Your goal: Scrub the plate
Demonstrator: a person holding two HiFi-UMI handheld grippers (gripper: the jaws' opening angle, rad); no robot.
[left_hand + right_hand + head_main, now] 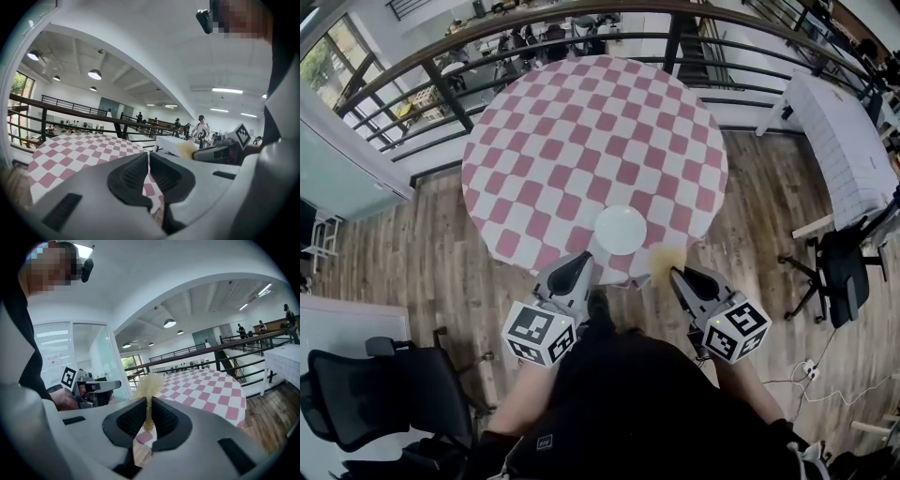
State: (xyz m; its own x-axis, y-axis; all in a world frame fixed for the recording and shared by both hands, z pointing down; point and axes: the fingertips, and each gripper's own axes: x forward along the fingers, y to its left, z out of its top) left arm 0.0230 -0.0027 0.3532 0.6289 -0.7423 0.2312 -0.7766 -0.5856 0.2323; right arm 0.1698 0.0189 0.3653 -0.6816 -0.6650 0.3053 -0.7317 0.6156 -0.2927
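Observation:
A white plate (621,229) lies near the front edge of a round table (534,159) with a pink and white checked cloth. My left gripper (581,265) hangs just short of the table's edge, left of the plate, its jaws shut on nothing. On the other side my right gripper (673,272) is shut on a yellow sponge (666,260), which sticks out past the jaw tips beside the plate's right front. The sponge (149,386) shows squeezed between the pads in the right gripper view. The left gripper (148,161) sees the sponge (186,150) to its right.
A dark metal railing (431,80) curves round the far side of the table. A white bench or table (848,155) stands at right, with a black chair (844,272) in front of it. Another black chair (366,398) is at lower left. Wooden floor surrounds the table.

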